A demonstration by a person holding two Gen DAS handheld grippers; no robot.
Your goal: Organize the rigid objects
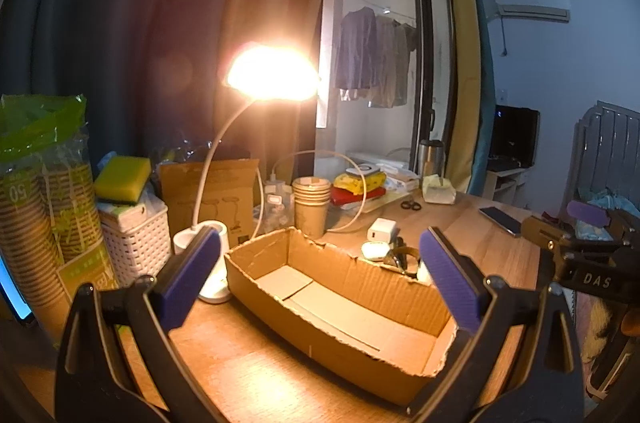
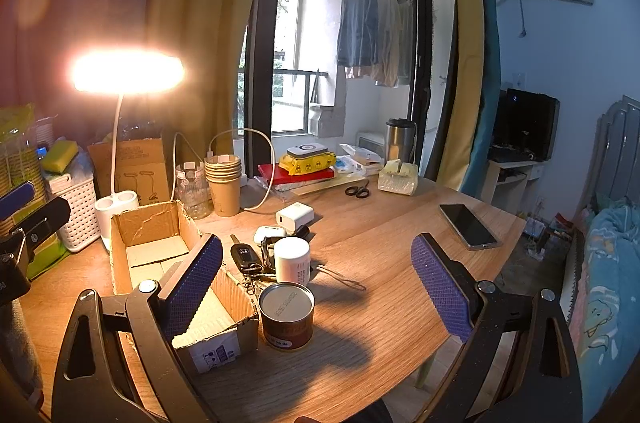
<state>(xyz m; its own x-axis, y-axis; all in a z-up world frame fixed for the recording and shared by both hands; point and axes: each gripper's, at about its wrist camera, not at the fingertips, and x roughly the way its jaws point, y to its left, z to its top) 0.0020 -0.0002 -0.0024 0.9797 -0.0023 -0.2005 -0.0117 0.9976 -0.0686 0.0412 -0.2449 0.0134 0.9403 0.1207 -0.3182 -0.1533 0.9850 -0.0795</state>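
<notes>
An open cardboard box (image 1: 352,271) lies on the wooden table, nothing in it but its flaps. My left gripper (image 1: 322,279) hovers just before it, open and holding nothing. In the right wrist view the box (image 2: 148,223) is at the left. Beside it stand a brown tin can (image 2: 286,315) and a white jar (image 2: 292,259), with a car key on a key bunch (image 2: 244,257), an earbuds case (image 2: 270,233) and a white charger (image 2: 295,216) behind. My right gripper (image 2: 318,287) is open above the can, its left finger over the box's near corner.
A lit desk lamp (image 2: 116,203) stands behind the box. Stacked paper cups (image 2: 224,183), a white basket (image 2: 80,215), scissors (image 2: 357,191) and a tissue pack (image 2: 398,177) line the back. A phone (image 2: 468,225) lies near the table's right edge, with bedding beyond.
</notes>
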